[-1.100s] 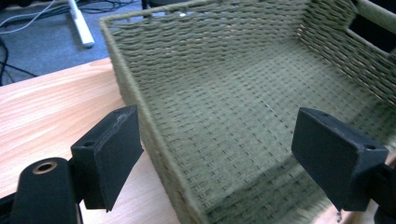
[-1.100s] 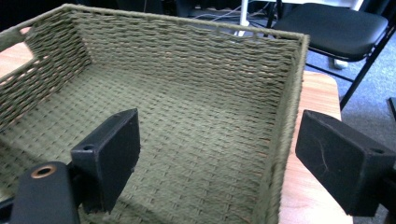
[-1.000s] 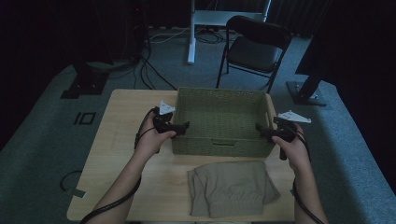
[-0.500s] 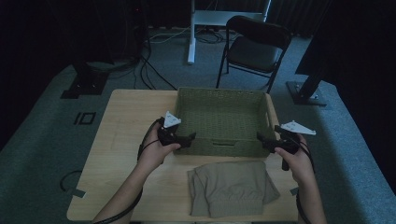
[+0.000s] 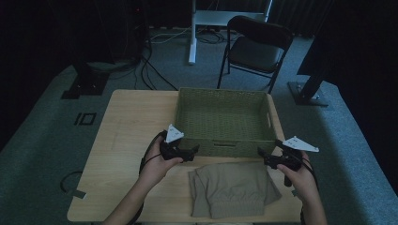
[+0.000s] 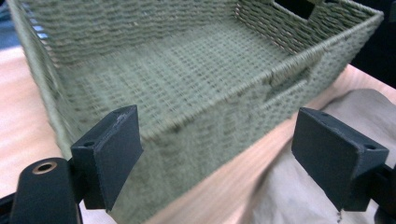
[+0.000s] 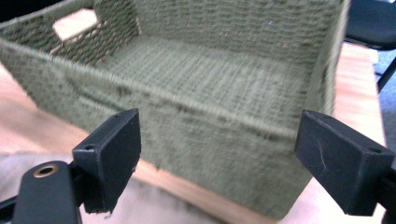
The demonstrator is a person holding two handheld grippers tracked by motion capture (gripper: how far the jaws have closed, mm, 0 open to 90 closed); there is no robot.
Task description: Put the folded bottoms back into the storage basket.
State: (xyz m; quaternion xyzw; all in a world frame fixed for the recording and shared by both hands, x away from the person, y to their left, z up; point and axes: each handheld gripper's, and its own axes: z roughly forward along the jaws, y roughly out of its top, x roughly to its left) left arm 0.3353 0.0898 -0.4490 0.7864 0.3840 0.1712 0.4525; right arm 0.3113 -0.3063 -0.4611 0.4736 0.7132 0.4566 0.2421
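High view: left gripper (image 5: 196,151) and right gripper (image 5: 261,153), jaws wide and empty, hover at the basket's (image 5: 225,93) near wall above the folded cloth (image 5: 232,187) lying just before it. Likely next: descend, pinch the cloth's corners.

Dim room, grey carpet (image 5: 42,154), black chair (image 5: 256,47)

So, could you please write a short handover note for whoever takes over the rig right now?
Left gripper: open, holding nothing, by the basket's near left corner.
Right gripper: open, holding nothing, by the near right corner.
Basket: empty, at the table's far edge.
Cloth: folded, lying in front of the basket, between the grippers.
Done: nothing in the basket.
Left: probably grip the cloth and put it in.
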